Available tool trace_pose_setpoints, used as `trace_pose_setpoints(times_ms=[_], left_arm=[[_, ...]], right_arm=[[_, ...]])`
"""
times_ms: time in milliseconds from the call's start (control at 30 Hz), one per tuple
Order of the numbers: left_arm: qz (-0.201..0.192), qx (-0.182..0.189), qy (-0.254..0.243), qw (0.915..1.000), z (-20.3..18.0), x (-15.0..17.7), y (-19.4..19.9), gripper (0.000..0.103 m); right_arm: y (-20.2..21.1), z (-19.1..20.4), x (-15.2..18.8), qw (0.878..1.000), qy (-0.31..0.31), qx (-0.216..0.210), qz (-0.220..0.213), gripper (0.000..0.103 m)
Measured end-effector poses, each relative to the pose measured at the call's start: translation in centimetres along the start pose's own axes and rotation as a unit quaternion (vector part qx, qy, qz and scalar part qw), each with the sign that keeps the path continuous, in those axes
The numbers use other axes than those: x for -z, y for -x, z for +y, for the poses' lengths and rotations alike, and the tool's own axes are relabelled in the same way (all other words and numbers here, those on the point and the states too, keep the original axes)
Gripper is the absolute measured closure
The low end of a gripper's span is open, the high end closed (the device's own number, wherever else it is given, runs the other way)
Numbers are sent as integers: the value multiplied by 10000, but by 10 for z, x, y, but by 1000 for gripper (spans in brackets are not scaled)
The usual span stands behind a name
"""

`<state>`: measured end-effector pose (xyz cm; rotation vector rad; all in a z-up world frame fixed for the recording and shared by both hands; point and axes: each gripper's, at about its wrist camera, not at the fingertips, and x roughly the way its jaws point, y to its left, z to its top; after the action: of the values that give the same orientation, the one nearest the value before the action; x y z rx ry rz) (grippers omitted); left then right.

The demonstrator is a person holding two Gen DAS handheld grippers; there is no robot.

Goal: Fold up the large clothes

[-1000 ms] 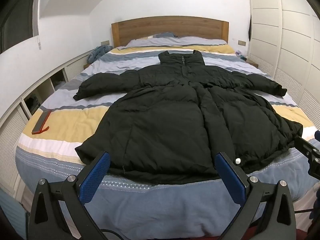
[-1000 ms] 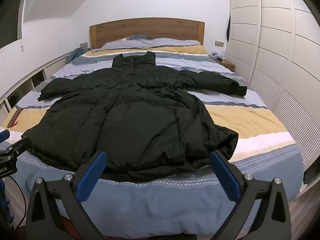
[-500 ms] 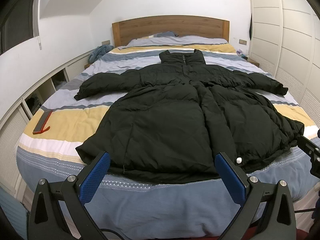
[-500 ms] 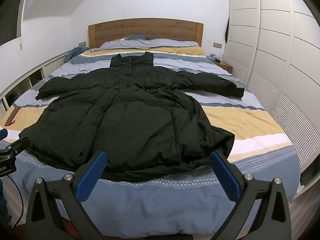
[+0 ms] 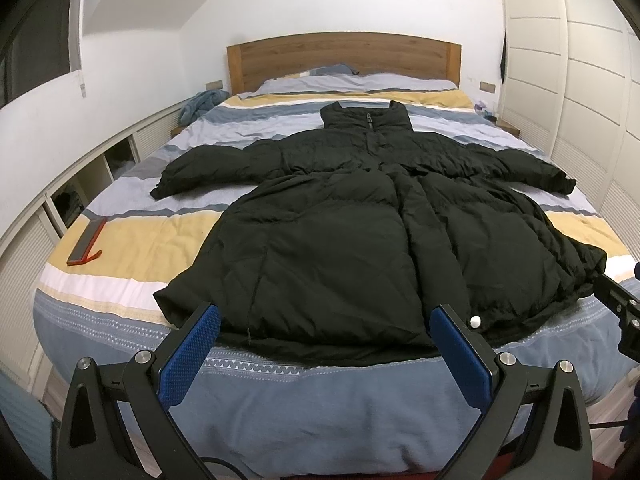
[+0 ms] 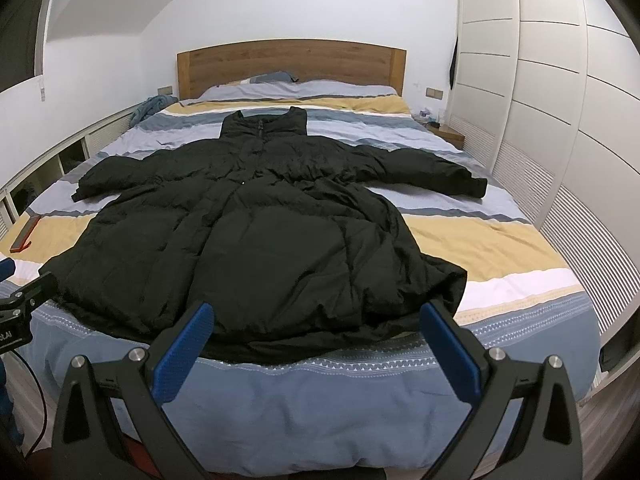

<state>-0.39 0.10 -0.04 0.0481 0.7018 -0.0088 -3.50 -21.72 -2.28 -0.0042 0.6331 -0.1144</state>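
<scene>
1. Black coat lies spread flat on bed, sleeves out; no fold visible yet, I judge.
2. My left tool and right tool: both wide, holding nothing, short of the hem.
3. Far sleeve cuffs hard to read.

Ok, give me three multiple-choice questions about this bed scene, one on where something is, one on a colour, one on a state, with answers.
1. Where does the red-edged flat object lie?
A. on the pillows
B. on the yellow stripe left of the coat
C. on the coat

2. What colour is the coat?
A. black
B. red
C. white

3. How does the left hand-held gripper stand?
A. shut on the hem
B. shut on a sleeve
C. open, holding nothing

Answers: B, it rests on the bedspread beside the coat's left sleeve side; A, the whole padded coat is black; C, its blue pads stand wide apart short of the hem.
</scene>
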Motion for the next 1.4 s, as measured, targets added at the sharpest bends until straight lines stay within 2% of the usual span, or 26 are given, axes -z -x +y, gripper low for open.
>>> trace_pose_setpoints(times_ms=[667,967,1167,1400], left_arm=[[12,98,57,9999,2,-1,12,0],[-81,186,146,9997,5,-2,30,0],[-71,111,186,9997,11,-6,37,0],[-120,85,181,9997,8,-15,41,0]], right_arm=[[19,12,1,9999,116,-30,-120,0],[45,16,-4,9993,201,-5,-315,0],[59,13,-10,9987,197,30,-462,0],[56,-1,-18,9988,-3,-2,-491,0]])
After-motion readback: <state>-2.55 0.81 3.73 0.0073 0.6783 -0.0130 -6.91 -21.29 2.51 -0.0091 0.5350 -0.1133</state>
